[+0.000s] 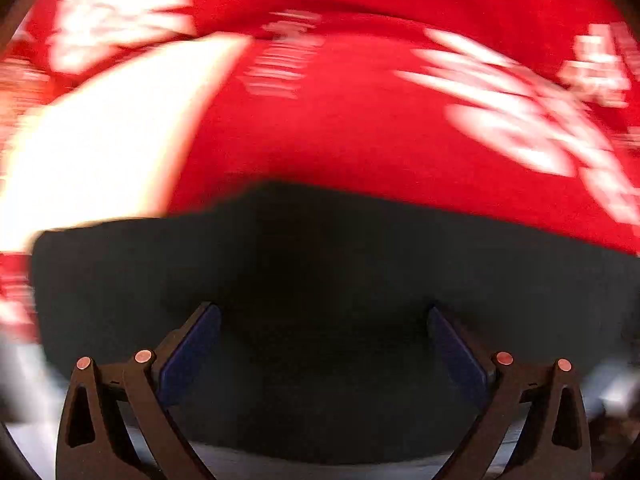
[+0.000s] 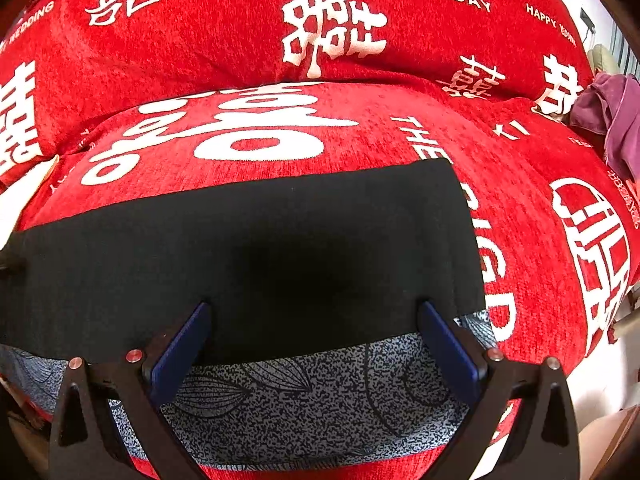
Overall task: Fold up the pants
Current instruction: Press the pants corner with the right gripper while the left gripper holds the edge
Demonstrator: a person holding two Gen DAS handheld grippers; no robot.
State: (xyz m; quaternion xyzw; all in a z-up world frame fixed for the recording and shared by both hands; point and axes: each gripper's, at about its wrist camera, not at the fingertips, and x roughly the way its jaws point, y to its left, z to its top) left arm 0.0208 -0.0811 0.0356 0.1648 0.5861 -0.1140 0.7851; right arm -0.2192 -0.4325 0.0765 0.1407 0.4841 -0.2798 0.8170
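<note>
The black pants [image 2: 256, 248] lie folded flat as a wide dark rectangle on a red sofa cover. In the left wrist view, which is motion-blurred, the pants [image 1: 320, 280] fill the lower half. My left gripper [image 1: 322, 320] is open, its blue pads [image 1: 192, 352] spread wide over the black fabric, holding nothing. My right gripper [image 2: 314, 320] is open too, its pads [image 2: 448, 348] straddling the near edge of the pants, where black cloth meets a grey speckled leaf-print cloth [image 2: 312, 400].
The red cover [image 2: 360, 128] with white characters and lettering drapes over the seat and backrest. A purple garment [image 2: 612, 116] lies at the far right. A pale patch [image 1: 100, 140] shows at the left.
</note>
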